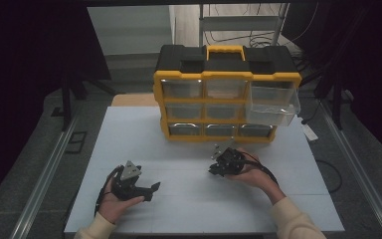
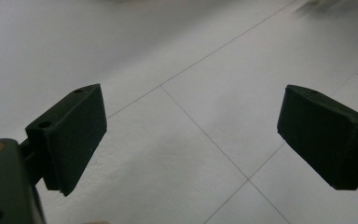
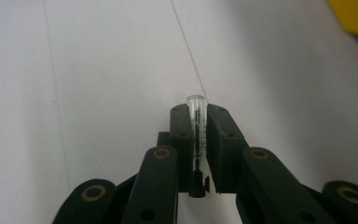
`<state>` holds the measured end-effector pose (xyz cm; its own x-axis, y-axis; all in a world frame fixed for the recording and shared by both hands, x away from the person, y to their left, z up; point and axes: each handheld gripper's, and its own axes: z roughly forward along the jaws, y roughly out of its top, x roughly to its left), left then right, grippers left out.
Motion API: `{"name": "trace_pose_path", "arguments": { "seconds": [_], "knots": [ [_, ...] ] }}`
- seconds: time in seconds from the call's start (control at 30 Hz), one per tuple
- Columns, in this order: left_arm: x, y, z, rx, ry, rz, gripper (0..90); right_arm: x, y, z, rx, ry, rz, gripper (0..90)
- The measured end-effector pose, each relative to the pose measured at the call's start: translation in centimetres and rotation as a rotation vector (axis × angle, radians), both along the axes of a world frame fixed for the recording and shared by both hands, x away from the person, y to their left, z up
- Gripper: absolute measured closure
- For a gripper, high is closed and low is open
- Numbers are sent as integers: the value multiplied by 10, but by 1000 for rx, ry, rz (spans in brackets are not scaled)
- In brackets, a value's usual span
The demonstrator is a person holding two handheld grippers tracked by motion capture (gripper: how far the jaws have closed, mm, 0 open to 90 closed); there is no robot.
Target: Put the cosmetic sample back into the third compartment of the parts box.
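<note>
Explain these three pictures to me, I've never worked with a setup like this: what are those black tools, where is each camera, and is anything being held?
There is no robot arm here. A person at a white table holds a two-jaw hand tool in each hand. The high view looks down from above the person's side; the forearms come in from the bottom. The left gripper lies low over the table, and the left gripper view looks along its two black jaws, which stand wide apart with nothing between them above bare tabletop. The right gripper is closed on a small clear tube with something dark inside; its end sticks out past the jaw tips. At the far side stands a yellow and black drawer organizer, with its upper right clear drawer pulled out.
</note>
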<state>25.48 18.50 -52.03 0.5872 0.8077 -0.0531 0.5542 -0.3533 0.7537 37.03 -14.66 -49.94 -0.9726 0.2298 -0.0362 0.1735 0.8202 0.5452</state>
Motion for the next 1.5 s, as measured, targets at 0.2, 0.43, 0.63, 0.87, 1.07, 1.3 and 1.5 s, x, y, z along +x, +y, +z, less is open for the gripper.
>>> {"name": "trace_pose_path", "arguments": {
  "seconds": [0.2,0.43,0.63,0.87,1.07,1.3,1.5],
  "knots": [
    [0,1,0,-2,1,1,87,-5,-5,14,52,-10,-4,810],
    [0,1,0,0,1,1,88,-10,-16,29,133,-15,-25,810],
    [0,1,0,-1,-2,-2,88,-15,-22,35,163,-11,-46,810],
    [0,0,-1,1,1,-1,88,-20,-30,40,200,-11,-74,810],
    [0,-1,-1,3,0,-2,88,-27,-32,48,237,-23,-87,810],
    [0,1,0,2,-3,-1,89,-33,-36,57,287,-41,-99,810],
    [-1,1,1,-4,-5,4,89,-34,-39,62,324,-44,-116,810]
  ]
}}
